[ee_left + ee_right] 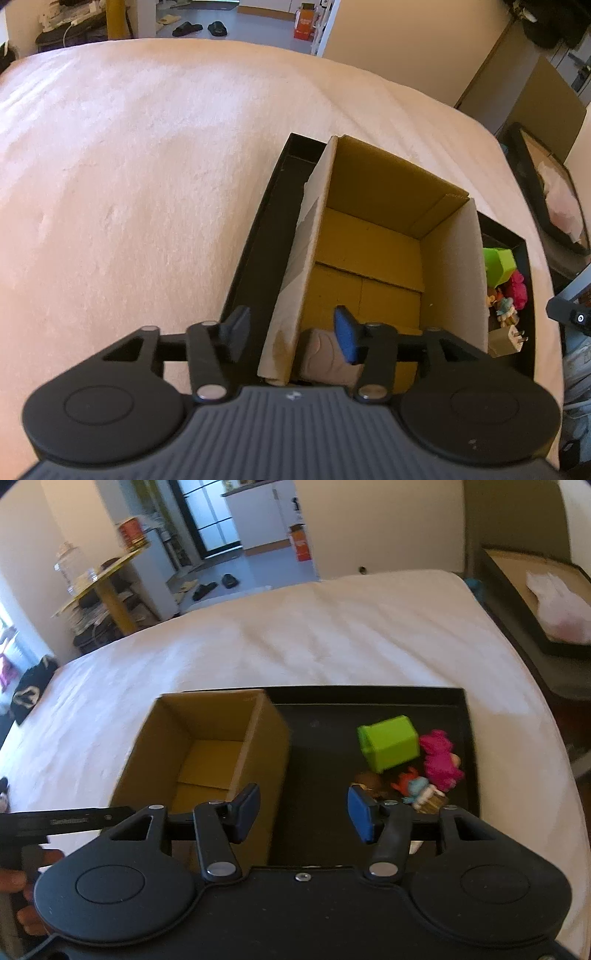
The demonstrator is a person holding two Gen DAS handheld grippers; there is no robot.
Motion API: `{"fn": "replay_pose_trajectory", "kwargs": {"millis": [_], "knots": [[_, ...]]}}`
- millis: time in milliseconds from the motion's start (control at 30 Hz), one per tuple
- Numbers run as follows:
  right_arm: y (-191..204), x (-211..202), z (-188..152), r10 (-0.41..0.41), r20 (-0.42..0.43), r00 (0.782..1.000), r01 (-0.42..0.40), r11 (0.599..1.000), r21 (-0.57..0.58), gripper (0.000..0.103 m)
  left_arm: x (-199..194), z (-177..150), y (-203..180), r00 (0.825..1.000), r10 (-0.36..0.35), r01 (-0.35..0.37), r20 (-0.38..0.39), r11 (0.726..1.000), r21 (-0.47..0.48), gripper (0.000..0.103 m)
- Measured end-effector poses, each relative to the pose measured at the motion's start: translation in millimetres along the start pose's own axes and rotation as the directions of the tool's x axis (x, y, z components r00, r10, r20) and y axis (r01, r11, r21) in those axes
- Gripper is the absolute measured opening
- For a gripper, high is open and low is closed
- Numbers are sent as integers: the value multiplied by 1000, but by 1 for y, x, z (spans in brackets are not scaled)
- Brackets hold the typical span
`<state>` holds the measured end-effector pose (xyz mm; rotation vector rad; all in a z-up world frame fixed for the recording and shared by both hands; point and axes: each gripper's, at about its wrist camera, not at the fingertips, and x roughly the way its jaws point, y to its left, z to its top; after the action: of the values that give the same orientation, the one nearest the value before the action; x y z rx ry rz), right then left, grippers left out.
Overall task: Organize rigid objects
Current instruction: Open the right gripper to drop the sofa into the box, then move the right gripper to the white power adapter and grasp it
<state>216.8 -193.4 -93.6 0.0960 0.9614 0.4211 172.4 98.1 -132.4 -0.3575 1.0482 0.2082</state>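
Note:
An open cardboard box [373, 243] [207, 753] stands in a black tray [255, 236] [369, 701] on a bed. My left gripper [291, 332] is open, its fingers either side of the box's near left wall; a grey soft thing [325, 354] lies in the box under it. My right gripper [303, 812] is open and empty above the tray, between the box and a pile of toys: a green cube [389, 742] [498, 264], a pink plush [439, 757] [515, 290], and small figures [413, 790].
The white bedsheet [295, 635] spreads wide to the left and behind the tray. A dark framed board [532, 590] with a pink bag stands right of the bed. Shelves and floor clutter lie beyond the bed.

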Motion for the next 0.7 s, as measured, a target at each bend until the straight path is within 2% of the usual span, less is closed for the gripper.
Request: {"fn": "replay_pose_trajectory", "kwargs": {"millis": [400,567,700], "knots": [[-62,22,-14,2,-27,1000,3,988,157,64,-4,-1,-19,995,102,-103,24,993,60,69],[-74,33,-22,2,-44,999,5,985,174,64,-6,0,-29,992,125,-127,33,990,69,69],[-81,45,-26,2,-76,997,8,990,139,64,-10,2,-33,989,140,-144,52,987,70,69]]}}
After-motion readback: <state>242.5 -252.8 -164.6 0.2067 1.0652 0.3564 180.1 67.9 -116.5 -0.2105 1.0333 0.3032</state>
